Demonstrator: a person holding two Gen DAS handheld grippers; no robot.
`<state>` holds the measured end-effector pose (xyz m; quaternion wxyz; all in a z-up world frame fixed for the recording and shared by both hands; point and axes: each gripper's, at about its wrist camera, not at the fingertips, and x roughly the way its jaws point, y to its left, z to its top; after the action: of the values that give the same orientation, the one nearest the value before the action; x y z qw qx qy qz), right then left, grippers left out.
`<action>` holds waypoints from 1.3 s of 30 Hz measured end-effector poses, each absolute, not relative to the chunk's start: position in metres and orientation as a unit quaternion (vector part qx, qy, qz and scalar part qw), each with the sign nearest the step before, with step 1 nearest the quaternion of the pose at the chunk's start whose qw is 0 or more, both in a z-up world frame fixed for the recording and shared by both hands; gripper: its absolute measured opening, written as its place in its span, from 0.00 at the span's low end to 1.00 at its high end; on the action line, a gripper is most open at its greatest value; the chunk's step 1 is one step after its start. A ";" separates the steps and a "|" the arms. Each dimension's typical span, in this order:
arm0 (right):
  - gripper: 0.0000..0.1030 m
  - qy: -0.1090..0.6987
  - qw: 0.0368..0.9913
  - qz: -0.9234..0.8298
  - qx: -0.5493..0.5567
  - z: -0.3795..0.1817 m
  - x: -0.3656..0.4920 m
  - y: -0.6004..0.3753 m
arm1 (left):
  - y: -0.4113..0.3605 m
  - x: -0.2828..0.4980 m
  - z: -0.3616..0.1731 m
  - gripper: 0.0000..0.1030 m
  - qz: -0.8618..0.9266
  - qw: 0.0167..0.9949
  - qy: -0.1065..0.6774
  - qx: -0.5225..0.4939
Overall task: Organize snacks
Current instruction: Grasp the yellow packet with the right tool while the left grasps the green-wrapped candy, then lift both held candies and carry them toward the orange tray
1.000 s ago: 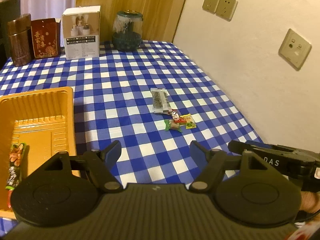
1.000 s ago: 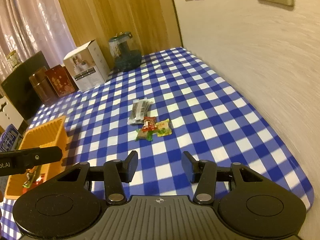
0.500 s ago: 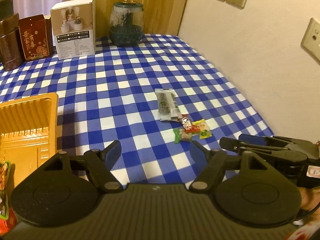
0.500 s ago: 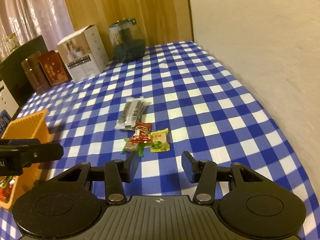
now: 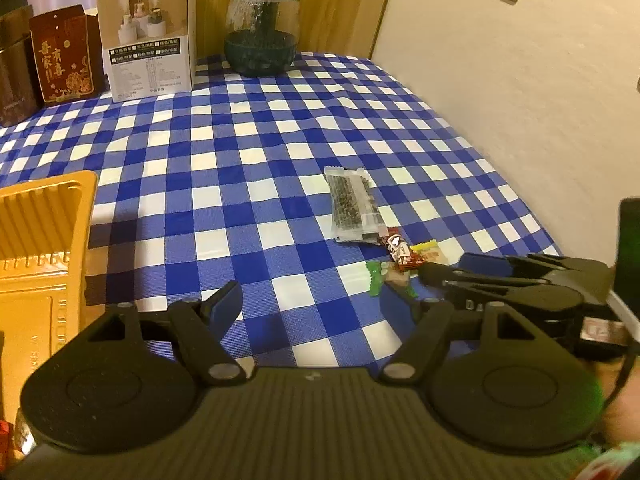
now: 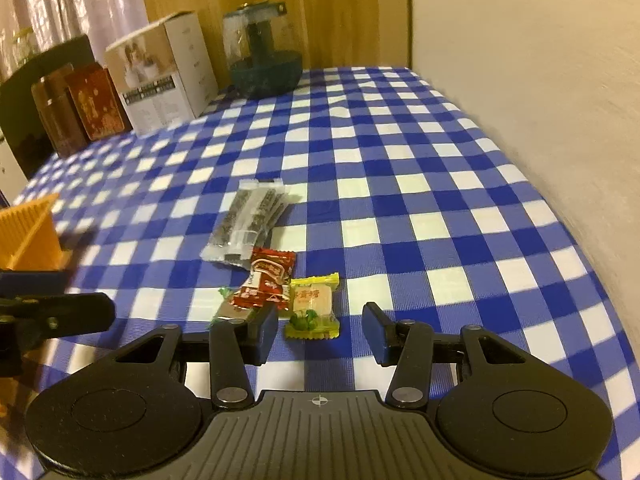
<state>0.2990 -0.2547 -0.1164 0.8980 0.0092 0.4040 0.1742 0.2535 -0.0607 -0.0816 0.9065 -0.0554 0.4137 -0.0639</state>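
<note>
Your left gripper (image 5: 310,300) hangs spread wide over the checked tablecloth (image 5: 224,184), orange tray (image 5: 40,240) at its left. Your right gripper (image 5: 444,276) reaches the small snacks: red packet (image 5: 400,250), green candy (image 5: 376,278), dark packet (image 5: 352,204) beyond.

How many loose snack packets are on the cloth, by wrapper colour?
Clear packet with dark filling: 1
Red wrapper: 1
Yellow wrapper: 1
Green-ended wrapper, partly hidden behind the right gripper: 1
Total: 4
</note>
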 end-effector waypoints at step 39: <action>0.22 0.394 0.911 0.115 0.045 -0.103 0.264 -0.314 | -0.130 0.287 -0.132 0.26 -0.141 0.913 0.383 -0.011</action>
<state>0.2643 -0.3145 -0.1028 0.9107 0.0450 0.3942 0.1153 0.2869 -0.1303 -0.1316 0.9128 -0.0113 0.3832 -0.1407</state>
